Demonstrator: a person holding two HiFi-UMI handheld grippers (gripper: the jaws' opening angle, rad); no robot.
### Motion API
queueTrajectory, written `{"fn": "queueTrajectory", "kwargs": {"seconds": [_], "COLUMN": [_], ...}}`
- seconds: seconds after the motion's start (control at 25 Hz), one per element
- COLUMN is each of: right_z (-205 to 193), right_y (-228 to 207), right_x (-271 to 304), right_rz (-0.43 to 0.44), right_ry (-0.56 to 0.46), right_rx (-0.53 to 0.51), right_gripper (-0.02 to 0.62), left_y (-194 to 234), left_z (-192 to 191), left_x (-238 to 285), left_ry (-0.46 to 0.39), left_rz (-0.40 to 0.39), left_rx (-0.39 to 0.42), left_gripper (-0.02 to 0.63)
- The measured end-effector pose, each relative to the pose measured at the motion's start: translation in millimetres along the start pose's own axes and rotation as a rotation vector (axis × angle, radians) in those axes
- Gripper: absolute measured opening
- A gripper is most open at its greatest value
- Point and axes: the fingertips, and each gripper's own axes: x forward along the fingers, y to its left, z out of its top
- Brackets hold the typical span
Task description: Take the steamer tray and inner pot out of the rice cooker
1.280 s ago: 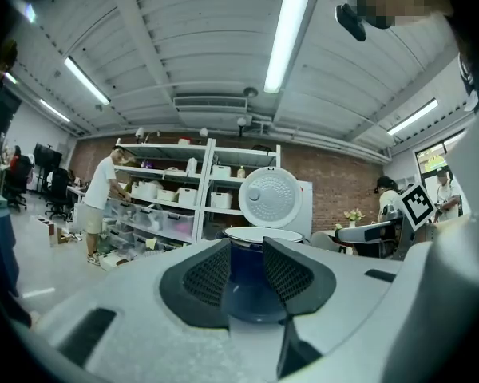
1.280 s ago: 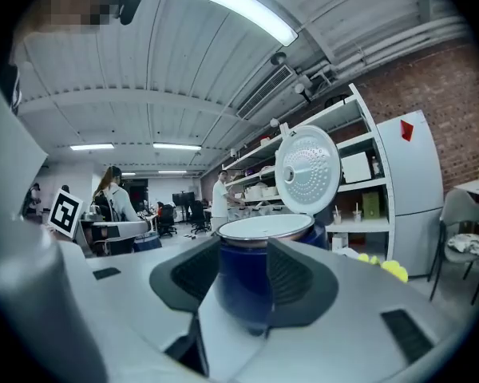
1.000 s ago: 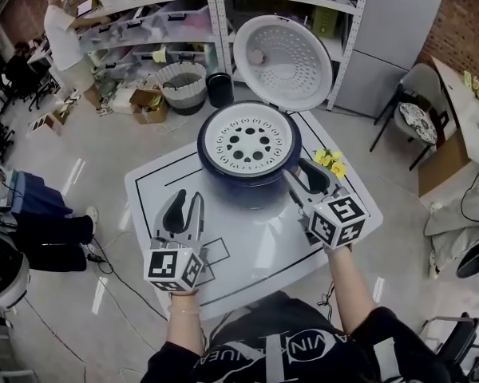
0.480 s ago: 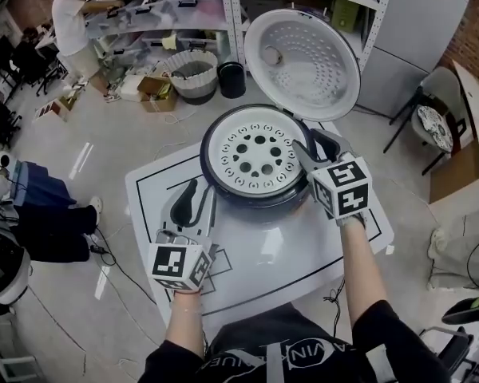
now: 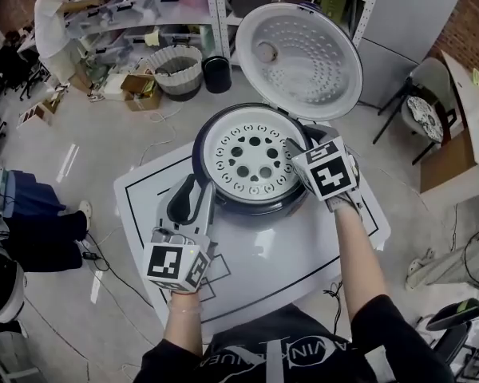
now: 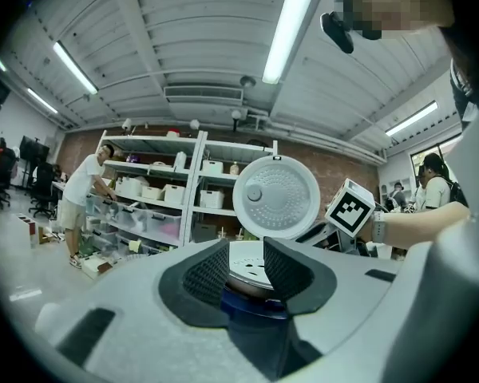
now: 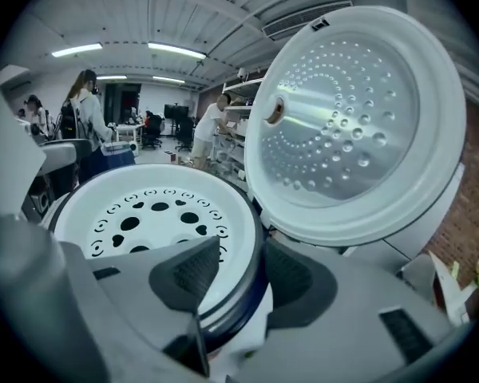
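**Head view**
- Rice cooker (image 5: 223, 206): dark blue body, standing at the middle of a white table (image 5: 303, 246) marked with black lines. Lid (image 5: 303, 50) swung up and back, its perforated inner face showing.
- Steamer tray (image 5: 251, 154): white, perforated, seated in the cooker's mouth. It covers the inner pot, which is out of sight.
- Left gripper (image 5: 198, 190): low over the table, tips just beside the cooker's near-left wall.
- Right gripper (image 5: 302, 142): angled down at the cooker's right rim, marker cube uppermost.
- Background: shelving (image 5: 144, 14) with a person (image 5: 52, 14) beside it, and a round basket (image 5: 176, 70) on the floor.

**Left gripper view**
- Left gripper (image 6: 246, 274): jaws apart with nothing gripped. The gap frames the cooker (image 6: 251, 302) and the tray (image 6: 251, 260) ahead of the tips.
- The lid (image 6: 275, 196) stands upright behind, and the right gripper's cube (image 6: 353, 207) is to its right.

**Right gripper view**
- Right gripper (image 7: 243, 274): jaws apart and straddling the cooker's rim (image 7: 233, 325). One pad is over the edge of the tray (image 7: 144, 214), the other outside the cooker wall. Neither pad is seen pressing.
- The lid (image 7: 351, 118) fills the upper right.
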Motion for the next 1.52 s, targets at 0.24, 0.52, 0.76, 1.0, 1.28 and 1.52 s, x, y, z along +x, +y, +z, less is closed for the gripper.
{"fn": "queueTrajectory", "kwargs": {"seconds": [0.24, 0.52, 0.76, 1.0, 1.28, 1.52], "right_z": [2, 9, 13, 30, 51, 64], "right_y": [-4, -8, -7, -8, -13, -15], "right_x": [-3, 2, 4, -10, -34, -58], "right_rz": [-0.008, -0.050, -0.082, -0.109, -0.086, -0.088], "right_ry": [-0.036, -0.030, 0.006, -0.101, -0.307, -0.444], "right_rx": [0.019, -0.080, -0.129, -0.110, 0.018, 0.073], "right_gripper": [0.118, 0.101, 0.095, 0.069, 0.058, 0.057], "left_y": [3, 10, 15, 17, 19, 23], "left_z": [0, 0, -1, -6, -2, 3], "left_x": [3, 6, 3, 2, 15, 20], "left_ry": [-0.006, -0.004, -0.002, 0.000, 0.009, 0.008], "left_rz": [-0.007, -0.002, -0.001, -0.001, -0.011, -0.014], "left_rx": [-0.004, -0.011, -0.024, -0.033, -0.043, -0.039], "left_gripper": [0.117, 0.117, 0.117, 0.117, 0.118, 0.120]}}
